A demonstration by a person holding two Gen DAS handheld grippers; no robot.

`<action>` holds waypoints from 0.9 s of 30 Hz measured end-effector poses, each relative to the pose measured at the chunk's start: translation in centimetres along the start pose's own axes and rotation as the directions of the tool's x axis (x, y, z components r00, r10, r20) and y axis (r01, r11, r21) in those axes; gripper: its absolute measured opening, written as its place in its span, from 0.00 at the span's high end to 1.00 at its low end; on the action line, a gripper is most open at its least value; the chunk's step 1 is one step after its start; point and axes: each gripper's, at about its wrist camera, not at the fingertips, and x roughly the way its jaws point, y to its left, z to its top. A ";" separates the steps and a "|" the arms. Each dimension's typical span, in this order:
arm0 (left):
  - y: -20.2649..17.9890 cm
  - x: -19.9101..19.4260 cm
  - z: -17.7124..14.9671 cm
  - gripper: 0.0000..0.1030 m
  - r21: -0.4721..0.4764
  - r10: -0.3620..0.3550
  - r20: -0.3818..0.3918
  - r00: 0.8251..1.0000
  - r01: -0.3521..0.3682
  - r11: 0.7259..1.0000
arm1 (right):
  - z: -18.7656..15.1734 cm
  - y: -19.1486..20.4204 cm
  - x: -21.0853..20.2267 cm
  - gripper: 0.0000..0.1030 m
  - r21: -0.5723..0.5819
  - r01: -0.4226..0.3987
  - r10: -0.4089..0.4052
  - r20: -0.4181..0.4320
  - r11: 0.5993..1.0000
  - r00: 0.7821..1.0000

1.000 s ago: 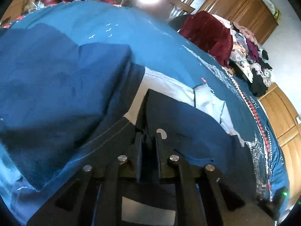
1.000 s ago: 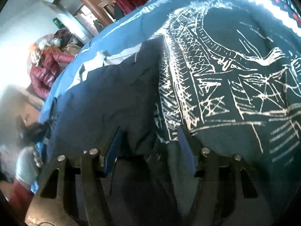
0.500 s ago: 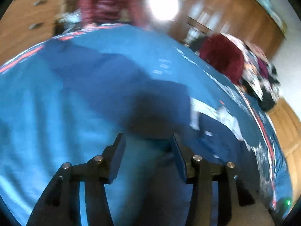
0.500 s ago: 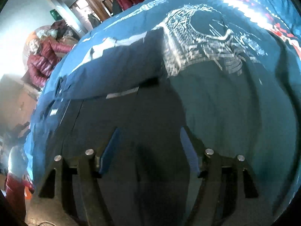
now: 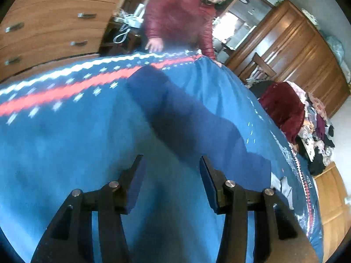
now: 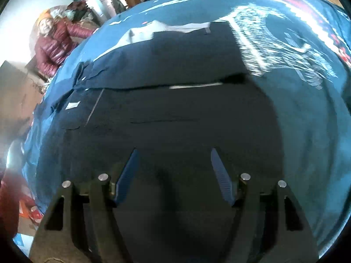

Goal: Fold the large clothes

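Note:
A dark navy garment, trousers by the look of them [image 6: 166, 65], lies spread on a blue bedspread [image 6: 324, 118], its pale inner lining [image 6: 153, 30] showing at the far end. My right gripper [image 6: 173, 153] hovers open just above the near part of the garment, with nothing between its fingers. In the left wrist view a long navy leg of the garment [image 5: 193, 122] runs away across the bedspread [image 5: 65, 142]. My left gripper [image 5: 171, 159] is open over bare bedspread, just short of that leg's near edge.
A person in a red padded jacket and orange hat [image 5: 182, 17] leans on the far edge of the bed. A heap of clothes [image 5: 307, 118] lies at the right, with wooden wardrobes [image 5: 296, 50] behind and drawers [image 5: 43, 22] at the left.
My left gripper has let go of the garment's edge, opened, and swung back over bare bedspread. My right gripper stayed open and pulled back, so more of the garment shows.

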 end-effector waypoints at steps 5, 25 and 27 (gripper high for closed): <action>1.7 5.8 3.8 0.50 -0.047 0.039 -0.040 0.998 -0.041 0.998 | 1.2 2.9 2.3 0.34 -0.053 0.005 -0.006 -0.028 0.999 1.000; -20.4 3.3 0.6 0.90 0.182 -0.521 -0.015 0.853 0.515 0.837 | 5.1 3.6 1.6 0.46 0.013 -0.119 0.118 0.063 0.993 0.991; -27.5 3.0 -3.7 0.78 0.207 -0.652 -0.107 0.750 0.658 0.724 | 5.9 3.0 0.6 0.46 0.041 -0.156 0.151 0.099 0.987 0.984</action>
